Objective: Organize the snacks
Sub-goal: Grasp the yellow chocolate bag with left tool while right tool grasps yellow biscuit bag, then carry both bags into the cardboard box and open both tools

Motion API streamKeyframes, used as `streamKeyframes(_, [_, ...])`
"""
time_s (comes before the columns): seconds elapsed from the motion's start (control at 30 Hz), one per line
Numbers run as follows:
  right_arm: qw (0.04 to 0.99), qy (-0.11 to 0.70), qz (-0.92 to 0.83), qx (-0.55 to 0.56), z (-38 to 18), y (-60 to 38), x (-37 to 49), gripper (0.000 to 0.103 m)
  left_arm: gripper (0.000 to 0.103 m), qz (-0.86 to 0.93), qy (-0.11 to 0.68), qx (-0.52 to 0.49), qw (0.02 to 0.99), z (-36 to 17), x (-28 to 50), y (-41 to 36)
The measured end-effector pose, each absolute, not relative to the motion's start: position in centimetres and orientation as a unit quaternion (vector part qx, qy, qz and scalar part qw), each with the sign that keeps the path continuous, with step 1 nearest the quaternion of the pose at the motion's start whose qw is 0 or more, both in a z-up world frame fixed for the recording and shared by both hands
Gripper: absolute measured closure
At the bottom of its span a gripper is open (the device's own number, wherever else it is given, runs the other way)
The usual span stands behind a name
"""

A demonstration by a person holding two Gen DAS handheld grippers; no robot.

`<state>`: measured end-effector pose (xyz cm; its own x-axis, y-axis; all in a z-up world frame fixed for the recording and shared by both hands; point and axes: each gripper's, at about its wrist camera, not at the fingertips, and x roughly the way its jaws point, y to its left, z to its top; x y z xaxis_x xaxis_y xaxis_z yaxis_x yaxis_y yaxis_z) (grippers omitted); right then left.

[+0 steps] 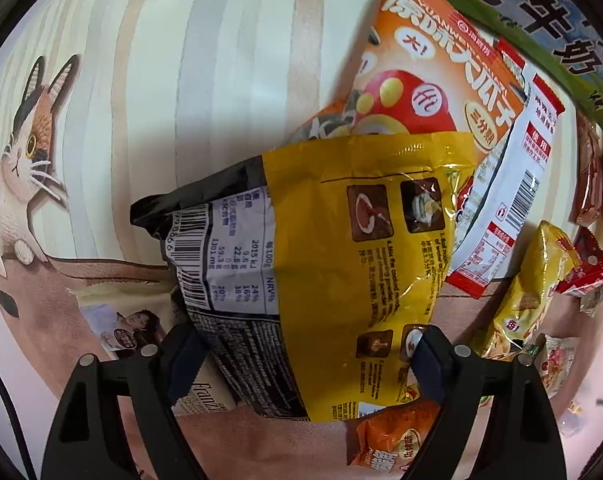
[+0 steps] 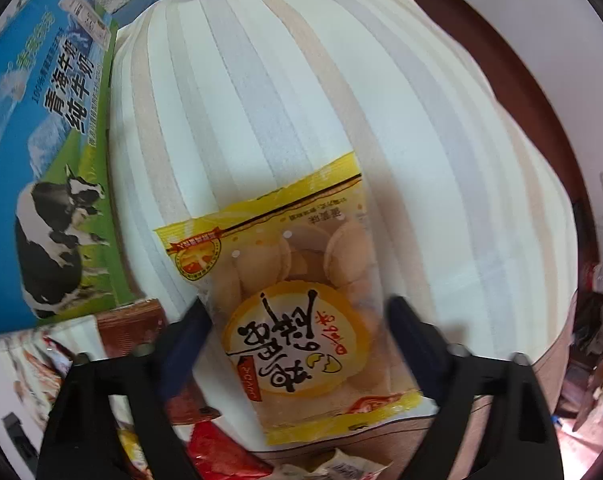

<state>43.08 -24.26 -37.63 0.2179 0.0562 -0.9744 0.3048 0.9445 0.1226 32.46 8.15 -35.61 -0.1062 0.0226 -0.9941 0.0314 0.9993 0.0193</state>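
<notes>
In the left wrist view my left gripper is shut on a yellow and black noodle packet, one finger on each side of it, holding it over the striped cloth. An orange sunflower-seed bag and a white and red packet lie behind it. In the right wrist view my right gripper stands open around a clear yellow bag of round biscuits that lies flat on the striped cloth. Its fingers are apart from the bag's sides.
A blue and green milk carton box stands at the left; it also shows in the left wrist view. Several small snack packets lie at the right. More packets lie near my right gripper. A cat picture is on the cloth.
</notes>
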Motion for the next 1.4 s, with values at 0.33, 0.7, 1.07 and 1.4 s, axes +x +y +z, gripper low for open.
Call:
streamKeyframes(0.33, [0.782, 0.605, -0.073, 0.131, -36.2, -23.5, 40.3, 0.05, 0.021, 0.01, 0.718, 0.022, 0.695, -34.8, 30.9, 9.1])
streamKeyframes(0.7, [0.805, 0.575, -0.009, 0.142, -32.5, -25.0, 37.6, 0.053, 0.021, 0.001, 0.678, 0.006, 0.735, -30.8, 29.2, 9.3])
streamKeyframes(1.07, [0.813, 0.537, 0.127, 0.183, -22.7, -23.0, 36.6, 0.053, 0.021, -0.056, 0.6, -0.017, 0.798, -19.3, 31.8, 8.3])
streamKeyframes(1.4, [0.821, 0.507, 0.152, 0.215, -13.8, -23.3, 44.1, 0.053, 0.021, -0.098, 0.572, 0.002, 0.814, -13.3, 45.3, 6.6])
